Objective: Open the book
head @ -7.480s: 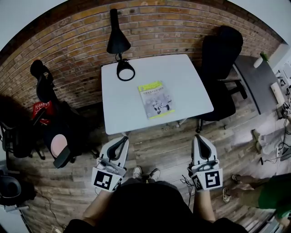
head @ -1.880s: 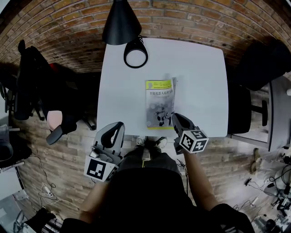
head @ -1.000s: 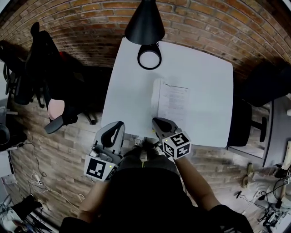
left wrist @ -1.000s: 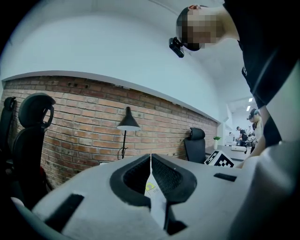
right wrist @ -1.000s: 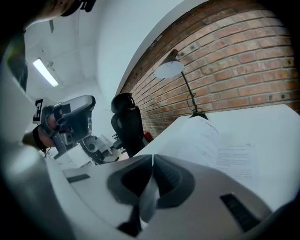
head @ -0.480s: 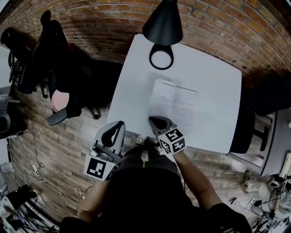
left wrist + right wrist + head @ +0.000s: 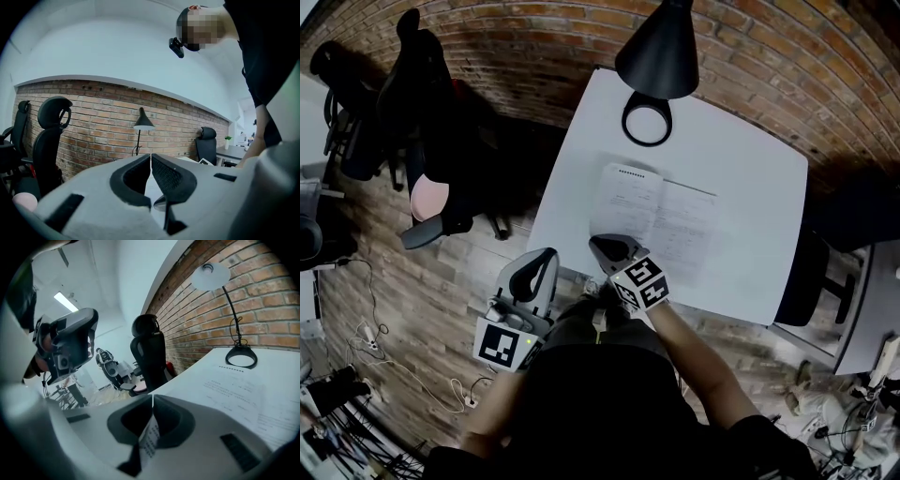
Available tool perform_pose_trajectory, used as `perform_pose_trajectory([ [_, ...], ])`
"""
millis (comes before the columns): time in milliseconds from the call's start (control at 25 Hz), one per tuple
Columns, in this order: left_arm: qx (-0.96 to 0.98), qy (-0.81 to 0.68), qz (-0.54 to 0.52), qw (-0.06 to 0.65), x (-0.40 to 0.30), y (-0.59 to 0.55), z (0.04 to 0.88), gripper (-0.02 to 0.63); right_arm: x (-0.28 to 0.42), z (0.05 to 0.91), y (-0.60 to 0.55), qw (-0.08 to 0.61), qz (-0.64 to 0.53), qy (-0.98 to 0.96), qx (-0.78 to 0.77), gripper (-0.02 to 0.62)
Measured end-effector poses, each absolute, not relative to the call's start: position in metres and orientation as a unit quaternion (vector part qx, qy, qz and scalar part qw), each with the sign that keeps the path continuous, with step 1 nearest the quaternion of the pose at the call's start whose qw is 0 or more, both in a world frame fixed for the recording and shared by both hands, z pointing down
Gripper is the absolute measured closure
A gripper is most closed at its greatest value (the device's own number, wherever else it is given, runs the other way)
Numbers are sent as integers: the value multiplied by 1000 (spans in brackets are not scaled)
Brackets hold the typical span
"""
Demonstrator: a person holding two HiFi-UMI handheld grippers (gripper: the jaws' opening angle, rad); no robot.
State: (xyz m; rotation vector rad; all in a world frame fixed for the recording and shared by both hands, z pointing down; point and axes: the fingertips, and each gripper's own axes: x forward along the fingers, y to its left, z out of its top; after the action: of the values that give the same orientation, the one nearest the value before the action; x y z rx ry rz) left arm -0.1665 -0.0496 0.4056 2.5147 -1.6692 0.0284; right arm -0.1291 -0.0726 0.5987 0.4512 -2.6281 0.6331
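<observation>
**Open book (image 7: 661, 220) on the desk (image 7: 750, 169), one page (image 7: 150, 439) pinched**

The white desk stands against a brick wall (image 7: 534, 37), with a black lamp (image 7: 661, 56) at its far edge. The book lies open near the desk's middle, printed pages up. The right tongs (image 7: 598, 242) sit at its near left corner, clamped on a page's edge. The left tongs (image 7: 544, 255) hang off the desk, jaws together and empty.

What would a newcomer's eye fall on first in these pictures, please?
The open book lies in the middle of the white table, its printed pages facing up. At its near left corner the right gripper is shut on a page, while the left gripper hangs shut and empty just short of the table's near edge. A black lamp stands at the far edge by the brick wall.
</observation>
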Motion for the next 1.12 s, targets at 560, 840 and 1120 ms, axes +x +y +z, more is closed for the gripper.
perform_pose_trajectory([
  [560, 808, -582, 30, 88, -199, -41, 418, 575, -164, 652, -81, 273, 220, -926, 141, 577],
  [840, 812, -580, 8, 62, -208, -47, 406, 575, -171, 663, -79, 292, 220, -920, 137, 569],
  [1120, 811, -583, 4, 56, -212, -45, 396, 575, -177, 642, -76, 283, 197, -929, 133, 528],
])
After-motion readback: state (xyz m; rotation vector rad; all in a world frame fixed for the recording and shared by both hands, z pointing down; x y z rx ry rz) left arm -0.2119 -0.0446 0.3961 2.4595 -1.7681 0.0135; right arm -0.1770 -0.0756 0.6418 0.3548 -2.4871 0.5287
